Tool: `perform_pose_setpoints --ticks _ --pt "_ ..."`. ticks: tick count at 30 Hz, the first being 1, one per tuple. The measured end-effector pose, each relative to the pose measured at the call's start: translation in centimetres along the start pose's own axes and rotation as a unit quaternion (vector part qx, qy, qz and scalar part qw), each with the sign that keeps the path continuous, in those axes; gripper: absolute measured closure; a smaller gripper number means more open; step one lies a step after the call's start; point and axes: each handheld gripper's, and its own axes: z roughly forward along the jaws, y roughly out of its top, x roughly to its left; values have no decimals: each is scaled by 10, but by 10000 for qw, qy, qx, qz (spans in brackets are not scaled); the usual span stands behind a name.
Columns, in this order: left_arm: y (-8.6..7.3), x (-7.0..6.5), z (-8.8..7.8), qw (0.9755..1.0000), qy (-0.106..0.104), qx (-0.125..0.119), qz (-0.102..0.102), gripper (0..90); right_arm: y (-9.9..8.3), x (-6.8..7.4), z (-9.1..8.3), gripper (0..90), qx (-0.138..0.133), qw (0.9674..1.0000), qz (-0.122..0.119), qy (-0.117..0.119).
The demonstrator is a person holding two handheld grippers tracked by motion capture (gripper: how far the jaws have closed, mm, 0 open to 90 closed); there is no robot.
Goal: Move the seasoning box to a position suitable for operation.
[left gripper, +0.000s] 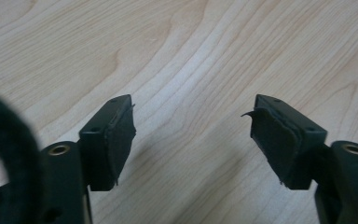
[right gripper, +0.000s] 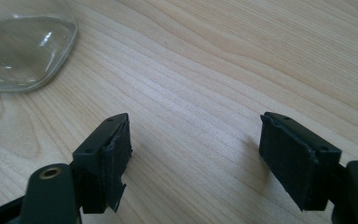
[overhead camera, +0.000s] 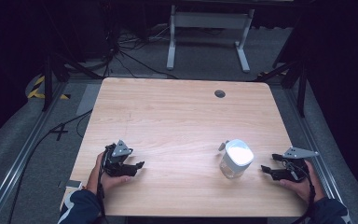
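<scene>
Clear jar with white lid stands upright on table.

No readable text, label, brand name, number or sign appears anywhere in these views. The only marking of that kind is a strip of yellow and black hazard striping on the floor at the upper left of the high view, beside the wooden table; it carries no words.
</scene>
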Motion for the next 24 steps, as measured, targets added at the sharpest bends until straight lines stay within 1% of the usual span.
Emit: perform_pose_setpoints --ticks 1,2,3,4,5,7,9,11,13,14,18,19,20,22,24 --pt "2 0 -1 10000 -7 -64 26 349 0 0 0 251 1 10000 -6 1" --pt "4 0 -1 9999 -23 -113 -16 365 0 0 0 256 2 10000 5 10" --pt "7 0 -2 9999 -53 -160 4 379 0 0 0 273 7 10000 -14 5" --pt "9 -1 -2 9998 -32 -210 -7 383 0 1 -1 307 -8 10000 -51 16" --pt "10 -1 -1 9998 -5 -197 51 391 0 2 -1 317 -14 10000 -56 24" --pt "15 -3 1 9996 -70 -237 101 395 0 2 -2 324 -19 10000 -61 21" --pt "21 -5 2 9995 -84 -217 200 395 -1 2 -2 326 -27 10000 -45 12" --pt "26 -7 3 9993 -142 -283 212 395 -2 3 -2 326 -38 10000 -28 19" --pt "34 -12 6 9988 -187 -344 303 396 -2 2 -3 326 -38 10000 -36 16" --pt "37 -13 6 9988 -210 -331 308 395 -2 2 -3 327 -37 10000 -36 15" --pt "54 -24 11 9970 -319 -458 534 398 -3 2 -3 326 -60 10000 -50 17" --pt "63 -30 15 9962 -422 -532 542 410 -3 2 -3 326 -67 10000 -40 15" --pt "63 -30 15 9962 -422 -532 542 412 -3 2 -3 326 -67 10000 -40 15" --pt "72 -36 18 9952 -495 -565 631 430 -3 3 -3 326 -87 10000 -4 26" --pt "81 -42 22 9939 -568 -627 711 439 -4 2 -3 326 -81 10000 -31 16"
